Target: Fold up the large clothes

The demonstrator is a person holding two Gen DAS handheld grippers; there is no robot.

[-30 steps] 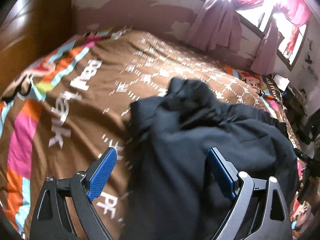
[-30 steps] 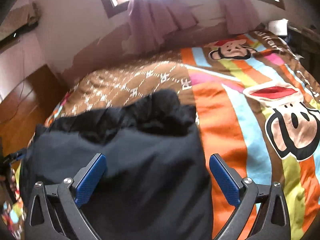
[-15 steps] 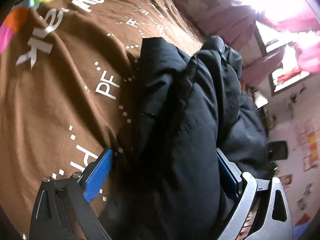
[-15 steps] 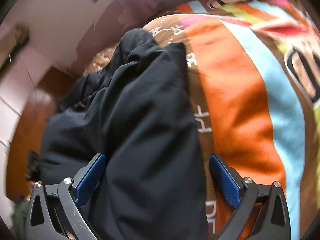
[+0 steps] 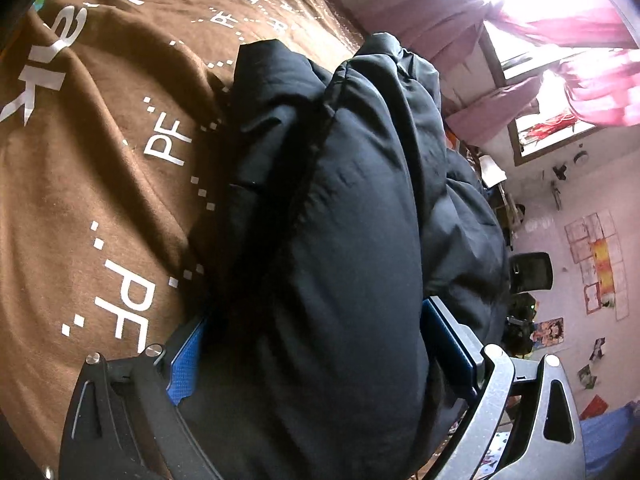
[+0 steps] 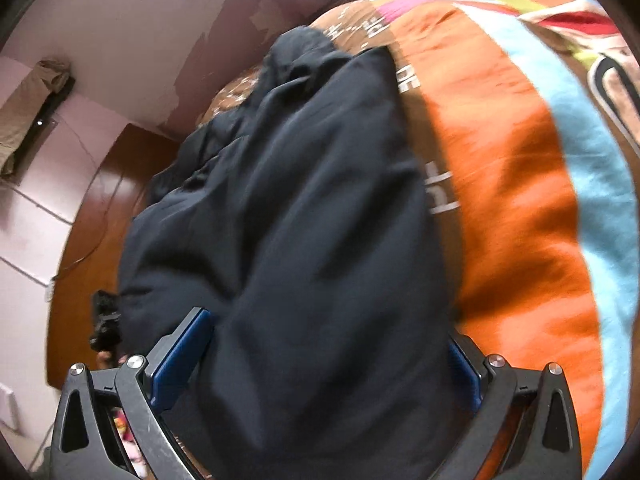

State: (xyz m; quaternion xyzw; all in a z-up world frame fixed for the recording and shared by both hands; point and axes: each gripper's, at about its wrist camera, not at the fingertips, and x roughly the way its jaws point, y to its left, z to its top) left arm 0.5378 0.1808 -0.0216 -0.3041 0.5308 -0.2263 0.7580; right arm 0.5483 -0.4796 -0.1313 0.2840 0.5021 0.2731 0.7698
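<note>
Jacket [image 5: 344, 240] bulk fills both wide-spread hand-held grippers, L [image 5: 316, 356] & R [image 6: 320, 364], tilted; grip prob. loose.

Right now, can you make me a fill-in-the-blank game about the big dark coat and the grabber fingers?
1. The puffy jacket lying on the bedspread is dark ____ in color.
2. The pads on the left gripper's fingers are colored ____.
3. In the right gripper's view, the wide stripe right beside the jacket is colored ____.
4. The white letters printed again and again on the brown cloth read ____.

Missing words: navy; blue; orange; PF
</note>
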